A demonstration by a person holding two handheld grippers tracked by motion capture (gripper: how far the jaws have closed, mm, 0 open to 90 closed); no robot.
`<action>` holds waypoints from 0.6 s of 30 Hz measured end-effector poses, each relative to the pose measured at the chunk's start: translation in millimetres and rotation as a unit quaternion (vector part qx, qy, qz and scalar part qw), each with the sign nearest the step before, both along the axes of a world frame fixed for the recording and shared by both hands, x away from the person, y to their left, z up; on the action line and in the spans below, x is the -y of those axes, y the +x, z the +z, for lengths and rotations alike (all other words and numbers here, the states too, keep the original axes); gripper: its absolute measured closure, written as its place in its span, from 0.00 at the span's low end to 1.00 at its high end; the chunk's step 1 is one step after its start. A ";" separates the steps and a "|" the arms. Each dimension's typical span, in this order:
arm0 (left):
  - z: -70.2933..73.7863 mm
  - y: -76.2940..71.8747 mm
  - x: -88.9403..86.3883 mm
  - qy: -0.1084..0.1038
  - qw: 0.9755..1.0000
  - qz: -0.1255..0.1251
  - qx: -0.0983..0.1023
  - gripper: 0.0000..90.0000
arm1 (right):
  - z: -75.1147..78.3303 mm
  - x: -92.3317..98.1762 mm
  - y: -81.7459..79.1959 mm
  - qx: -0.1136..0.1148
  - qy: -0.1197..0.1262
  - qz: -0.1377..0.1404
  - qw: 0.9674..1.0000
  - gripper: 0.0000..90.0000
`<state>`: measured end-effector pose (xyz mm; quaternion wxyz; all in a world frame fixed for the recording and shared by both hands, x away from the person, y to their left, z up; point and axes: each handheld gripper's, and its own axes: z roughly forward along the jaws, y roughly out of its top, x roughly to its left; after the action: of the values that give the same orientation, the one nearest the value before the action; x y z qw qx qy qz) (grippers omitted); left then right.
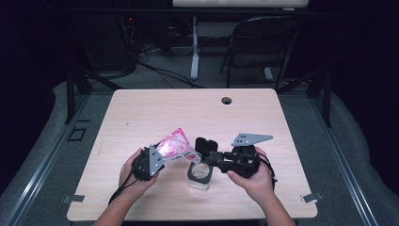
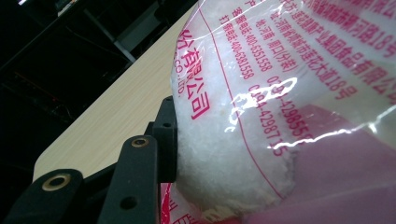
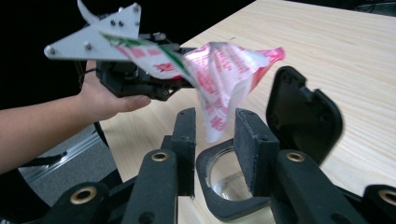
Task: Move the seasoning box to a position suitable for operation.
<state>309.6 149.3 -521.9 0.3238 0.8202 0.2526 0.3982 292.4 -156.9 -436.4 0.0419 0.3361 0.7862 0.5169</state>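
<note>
The pink-printed plastic bag (image 1: pixel 175 145) of white granules hangs in the air just above and left of the clear jar (image 1: pixel 200 174), its lower corner drooping toward the jar's black-rimmed mouth. The left claw (image 1: pixel 157 155) is clamped on the bag, one pad (image 2: pixel 167 140) pressing into its bulging side. The right claw (image 3: pixel 214 140) is half open just above the jar, gripping nothing, the bag's corner hanging beyond the gap. The jar stands on the counter (image 1: pixel 141 113), its hinged black lid (image 3: pixel 303 112) flipped up behind it.
</note>
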 end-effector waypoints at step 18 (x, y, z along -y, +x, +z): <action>-9.2 -6.5 12.0 0.050 0.998 -0.008 0.029 0.68 | -2.8 -26.3 15.7 -0.011 -0.010 -0.019 1.000 0.71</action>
<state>303.1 137.3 -531.1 0.2926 0.8255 0.2164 0.4315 308.1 -130.6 -439.1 0.0466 0.3566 0.7852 0.5042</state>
